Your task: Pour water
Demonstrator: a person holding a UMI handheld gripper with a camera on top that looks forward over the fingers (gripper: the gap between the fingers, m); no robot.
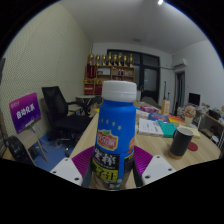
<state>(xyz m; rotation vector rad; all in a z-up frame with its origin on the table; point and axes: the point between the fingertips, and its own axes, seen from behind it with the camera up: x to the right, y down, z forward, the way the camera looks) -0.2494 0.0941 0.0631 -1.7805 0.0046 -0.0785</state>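
Gripper (113,172) clamped on tall blue plastic bottle with white cap (116,130), held upright between the pads. Dark cup with paper sleeve (183,139) stands on table (160,148) ahead, rightward; pour must tip that way.

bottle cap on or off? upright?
Cap on and upright: the blue bottle shows its white cap seated on top, standing vertical between the tool fingers, whose pads press its sides.

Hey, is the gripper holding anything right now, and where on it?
Yes. The gripper is shut on the blue bottle with the white cap, upright, with both pads pressing its lower body on either side.
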